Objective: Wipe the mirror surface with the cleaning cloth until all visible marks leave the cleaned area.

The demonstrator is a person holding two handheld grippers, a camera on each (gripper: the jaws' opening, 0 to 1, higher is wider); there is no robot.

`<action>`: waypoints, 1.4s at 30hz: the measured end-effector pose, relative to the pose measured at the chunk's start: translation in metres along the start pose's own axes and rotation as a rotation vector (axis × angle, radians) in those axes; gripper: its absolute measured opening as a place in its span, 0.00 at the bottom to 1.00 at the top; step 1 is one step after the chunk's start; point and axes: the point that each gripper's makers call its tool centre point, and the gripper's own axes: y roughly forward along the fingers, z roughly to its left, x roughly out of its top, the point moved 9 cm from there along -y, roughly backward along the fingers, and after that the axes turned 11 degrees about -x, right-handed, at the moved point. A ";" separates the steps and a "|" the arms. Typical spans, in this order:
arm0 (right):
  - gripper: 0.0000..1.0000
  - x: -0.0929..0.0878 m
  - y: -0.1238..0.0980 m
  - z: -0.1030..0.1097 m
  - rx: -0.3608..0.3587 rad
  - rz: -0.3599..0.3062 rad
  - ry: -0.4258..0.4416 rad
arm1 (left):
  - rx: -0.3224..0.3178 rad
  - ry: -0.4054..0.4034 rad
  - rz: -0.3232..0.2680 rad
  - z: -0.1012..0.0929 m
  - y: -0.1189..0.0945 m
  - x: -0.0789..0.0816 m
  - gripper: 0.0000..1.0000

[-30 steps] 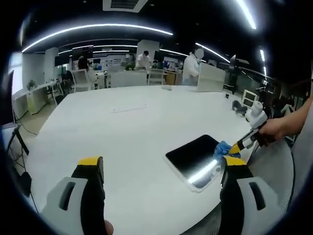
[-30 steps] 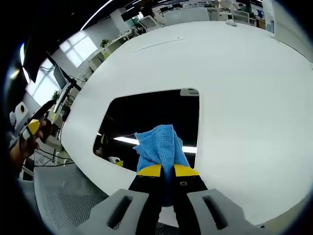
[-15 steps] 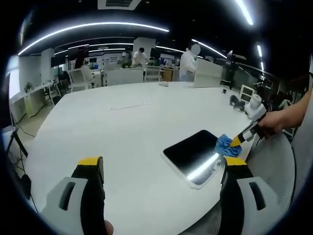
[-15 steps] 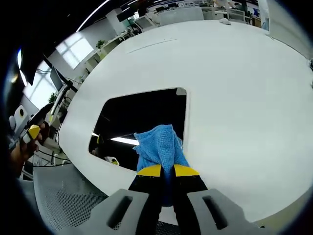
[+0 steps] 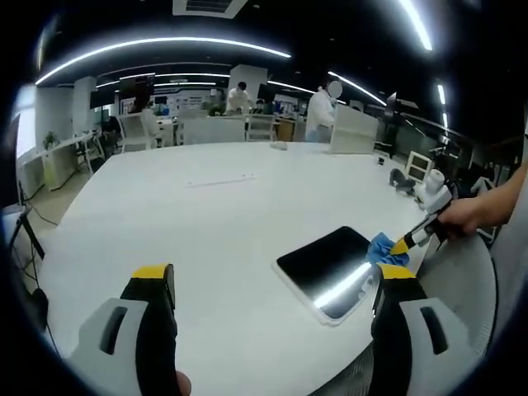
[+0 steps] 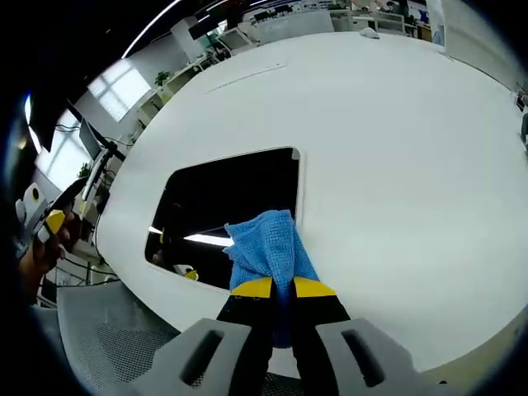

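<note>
A dark rectangular mirror [image 5: 327, 266] [image 6: 223, 206] lies flat on the round white table [image 5: 206, 214] near its front edge, with a bright ceiling light reflected in it. My right gripper [image 6: 283, 286] is shut on a blue cleaning cloth [image 6: 266, 247], which rests on the mirror's near right corner. In the left gripper view that cloth [image 5: 380, 247] shows at the mirror's right edge, under the right gripper [image 5: 403, 245] held by a hand. My left gripper [image 5: 272, 285] is open, hovering above the table left of the mirror with nothing between its fingers.
A grey mesh chair [image 6: 115, 346] stands at the table's near edge. The left gripper [image 6: 51, 221] and hand appear at the left of the right gripper view. Small items [image 5: 403, 178] sit on the far right of the table. People and desks fill the background.
The cloth has slid toward the mirror's right side, from near its middle to its right corner. The left gripper stays open and roughly in place.
</note>
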 end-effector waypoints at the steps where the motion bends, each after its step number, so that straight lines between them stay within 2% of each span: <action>1: 0.02 0.000 0.000 0.000 -0.001 0.002 -0.002 | 0.002 0.001 0.001 0.001 0.000 -0.001 0.99; 18: 0.02 0.014 0.007 0.002 -0.022 0.006 -0.010 | 0.011 -0.016 0.001 0.004 -0.002 -0.009 0.99; 27: 0.02 0.024 0.013 0.002 -0.039 -0.003 -0.013 | 0.010 -0.016 0.002 -0.005 0.000 -0.007 0.99; 42: 0.02 0.039 0.021 0.003 -0.068 -0.017 -0.020 | 0.008 -0.017 0.004 -0.006 0.000 -0.007 0.99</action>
